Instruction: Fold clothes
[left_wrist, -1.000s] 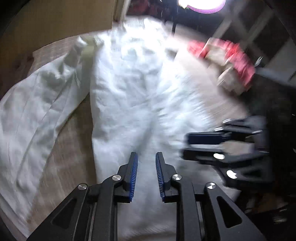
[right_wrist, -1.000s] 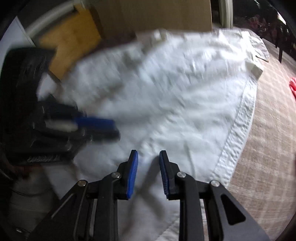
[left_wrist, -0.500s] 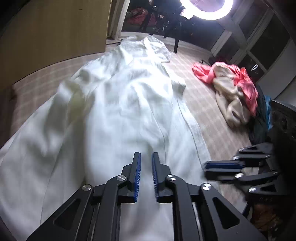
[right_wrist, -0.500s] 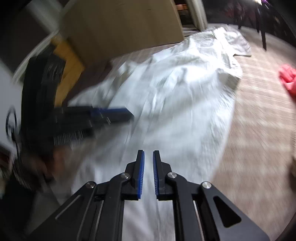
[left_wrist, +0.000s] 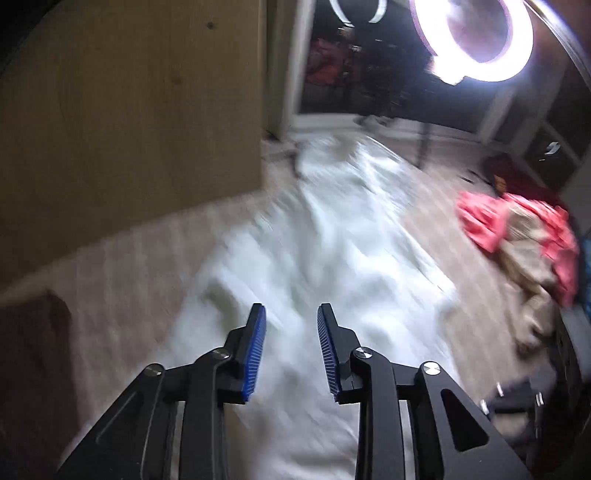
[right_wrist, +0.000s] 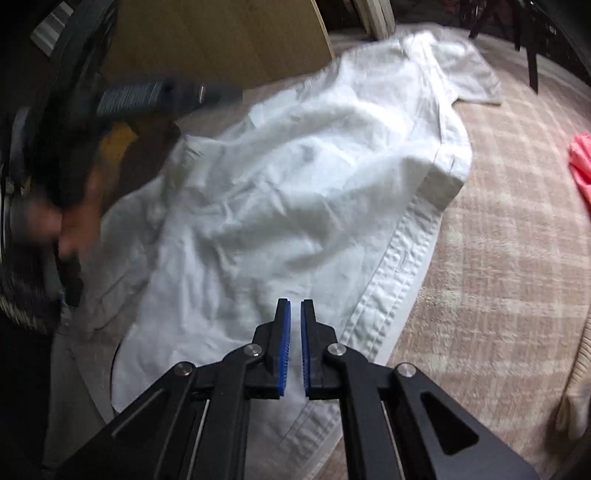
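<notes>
A white shirt (right_wrist: 295, 192) lies spread and rumpled on a checked beige surface (right_wrist: 498, 258); it also shows blurred in the left wrist view (left_wrist: 314, 266). My left gripper (left_wrist: 291, 317) is open and empty above the shirt's near part. My right gripper (right_wrist: 294, 314) hangs over the shirt's lower edge with its blue pads nearly together and nothing seen between them. The left gripper also shows blurred in the right wrist view (right_wrist: 166, 96), raised at the upper left.
A pile of pink and beige clothes (left_wrist: 528, 236) lies to the right. A wooden panel (left_wrist: 129, 110) stands at the left. A bright ring light (left_wrist: 476, 37) and its stand are at the back. The shirt collar (right_wrist: 465, 74) lies far away.
My left gripper has opened and lifted away from the shirt. My right gripper has stayed nearly closed over the lower edge; the shirt now lies flatter.
</notes>
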